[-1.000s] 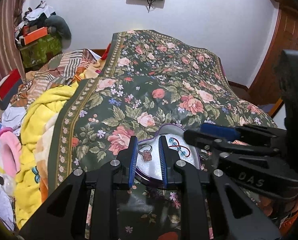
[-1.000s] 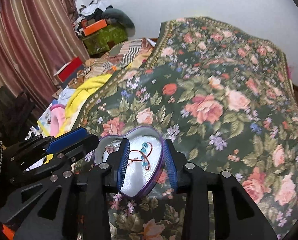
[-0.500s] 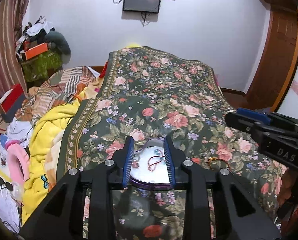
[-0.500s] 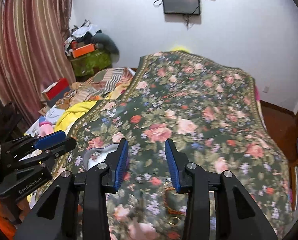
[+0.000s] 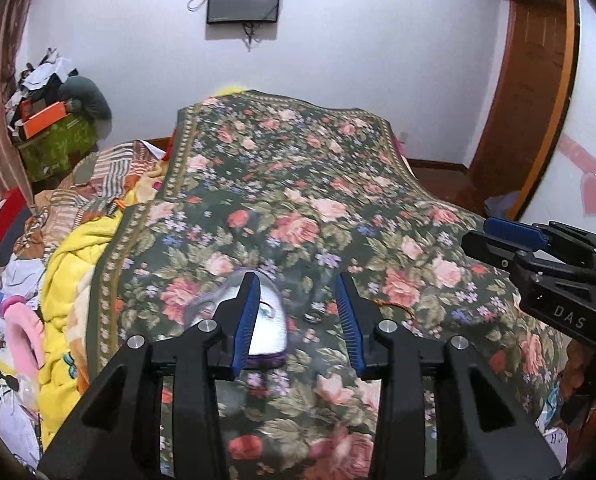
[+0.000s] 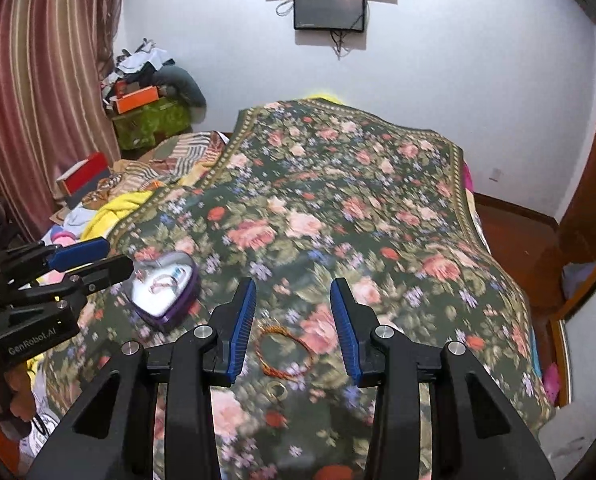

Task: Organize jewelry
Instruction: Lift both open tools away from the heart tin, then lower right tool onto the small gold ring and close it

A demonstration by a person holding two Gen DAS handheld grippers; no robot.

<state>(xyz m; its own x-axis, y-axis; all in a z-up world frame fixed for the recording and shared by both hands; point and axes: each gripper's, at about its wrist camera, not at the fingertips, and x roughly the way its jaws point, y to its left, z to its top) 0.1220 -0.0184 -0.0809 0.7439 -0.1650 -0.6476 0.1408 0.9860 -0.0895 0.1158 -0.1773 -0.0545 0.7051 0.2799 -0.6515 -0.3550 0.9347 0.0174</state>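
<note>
The right gripper (image 6: 293,322) stood with its blue-padded fingers (image 6: 242,322) spread wide and nothing between them; below the gap, on the floral bedspread (image 6: 337,208), lay an orange thread bracelet (image 6: 284,350) curled in a loose ring, and just nearer the camera a small gold ring (image 6: 277,391); neither touched the fingers. To the left of these, apart from them, sat the heart-shaped jewelry box (image 6: 164,294), purple-walled with a white lining, holding a few small pieces too blurred to name; the left gripper's tip reached over the bedspread just beside the box.

The left gripper (image 5: 296,322) was likewise held wide, gripping nothing; its left finger (image 5: 245,322) covered part of the heart-shaped jewelry box (image 5: 268,326), which lay on the floral bedspread (image 5: 298,200) mostly behind and beside that finger; a small dark ring (image 5: 313,317) rested on the cloth inside the gap, and a bit of the orange bracelet (image 5: 393,305) showed past the right finger. The right gripper (image 5: 509,240) hovered at the right edge; a yellow blanket (image 5: 64,280) lay bunched left of the bedspread; a dark screen (image 5: 242,0) hung on the far wall.
</note>
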